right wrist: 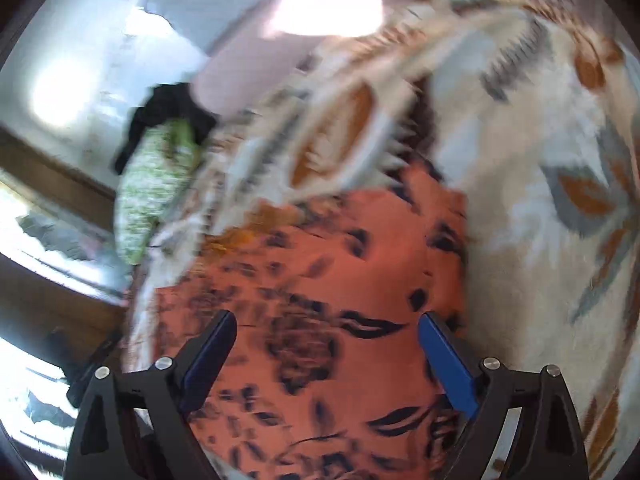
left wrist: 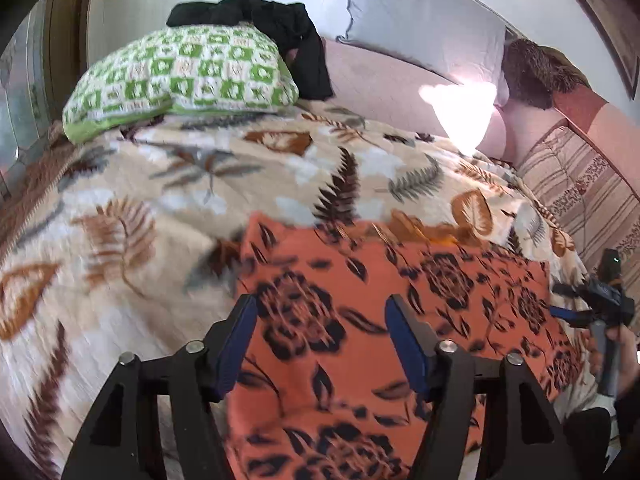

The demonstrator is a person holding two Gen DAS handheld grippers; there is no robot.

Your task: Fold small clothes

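Cloth: orange garment (left wrist: 400,320) with black flowers, spread flat on the leaf blanket (left wrist: 160,200) at the bed's near edge.
Left gripper (left wrist: 320,328): jaws apart, empty, over the garment.
Right gripper (right wrist: 326,344): jaws apart, empty (view blurred), over the garment.
Far end: green pillow (left wrist: 180,72), black clothes (left wrist: 280,28).

A garment (left wrist: 384,320) lies flat on a blanket-covered bed (left wrist: 160,208). Behind it to the left sits a pillow (left wrist: 180,76), with what seems dark clothing (left wrist: 280,28) behind.
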